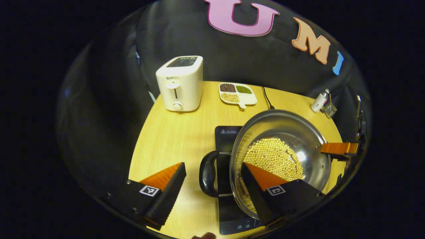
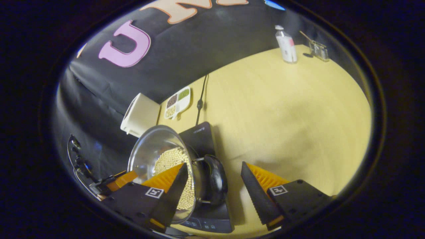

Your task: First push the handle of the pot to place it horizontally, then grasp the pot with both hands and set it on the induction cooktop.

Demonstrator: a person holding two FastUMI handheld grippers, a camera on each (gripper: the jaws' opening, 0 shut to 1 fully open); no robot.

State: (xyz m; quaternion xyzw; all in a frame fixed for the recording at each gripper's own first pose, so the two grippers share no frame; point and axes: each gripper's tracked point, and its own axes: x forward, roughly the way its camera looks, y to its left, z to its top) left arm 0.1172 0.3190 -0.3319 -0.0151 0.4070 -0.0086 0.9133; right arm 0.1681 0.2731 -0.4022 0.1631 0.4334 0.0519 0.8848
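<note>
Working left to right in the left gripper view: your left gripper (image 1: 212, 186) has its jaws spread wide, one finger out over bare table (image 1: 172, 132), the other reaching inside the pot (image 1: 280, 159) over the rim, nothing pinched between them. The pot's looped black handle (image 1: 208, 174) sits in the gap between the fingers, touching neither.

Pot: shiny steel, round, bowl-shaped, sitting over the flat black glass cooktop (image 1: 225, 136). Inside it, a heap of small round pale-yellow beans (image 1: 274, 157).

Behind: a boxy cream toaster (image 1: 181, 83) with a slot on top; right of it, a white divided dish (image 1: 237, 93) holding dark red, green and pale grains in separate sections. A black cord (image 1: 266, 98) runs back from the cooktop. Far right, a small white bottle (image 1: 319, 101).

Right gripper view: your right gripper (image 2: 212, 186) is likewise wide open, the other handle (image 2: 215, 179) loose between its fingers, one finger inside the rim, gripping nothing. Table is smooth pale wood grain.
</note>
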